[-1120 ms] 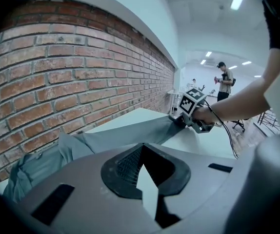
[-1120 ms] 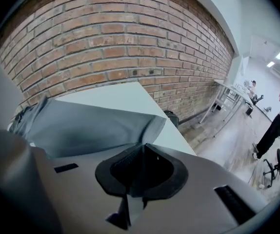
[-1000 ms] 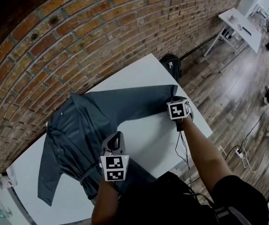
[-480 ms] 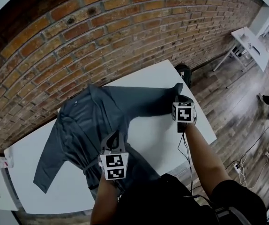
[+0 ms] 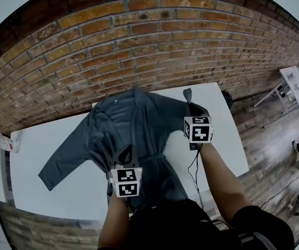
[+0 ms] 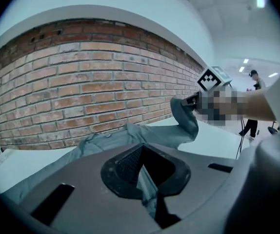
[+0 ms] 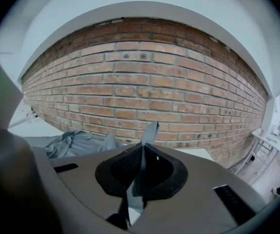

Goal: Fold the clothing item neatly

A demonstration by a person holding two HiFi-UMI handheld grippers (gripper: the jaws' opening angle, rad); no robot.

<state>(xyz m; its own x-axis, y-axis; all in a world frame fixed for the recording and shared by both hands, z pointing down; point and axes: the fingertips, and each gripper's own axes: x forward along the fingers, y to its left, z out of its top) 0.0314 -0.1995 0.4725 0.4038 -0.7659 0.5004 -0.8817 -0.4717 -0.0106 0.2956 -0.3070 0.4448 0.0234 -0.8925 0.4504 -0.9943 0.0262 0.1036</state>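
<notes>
1. Left tongs (image 6: 146, 177) are clamped on the grey shirt's (image 5: 131, 121) lower edge; the right tongs (image 7: 139, 172) pinch its raised sleeve end.
2. Soft, light cloth, it likely sags and slips; hems and cuffs hold best.
3. It lies spread over the white tabletop (image 5: 50, 186).

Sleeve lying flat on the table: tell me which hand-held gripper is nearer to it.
Left. The left hand-held gripper is shut on the shirt's body, just right of that sleeve; the right hand-held gripper holds the other sleeve's cuff, farther right across the shirt.
</notes>
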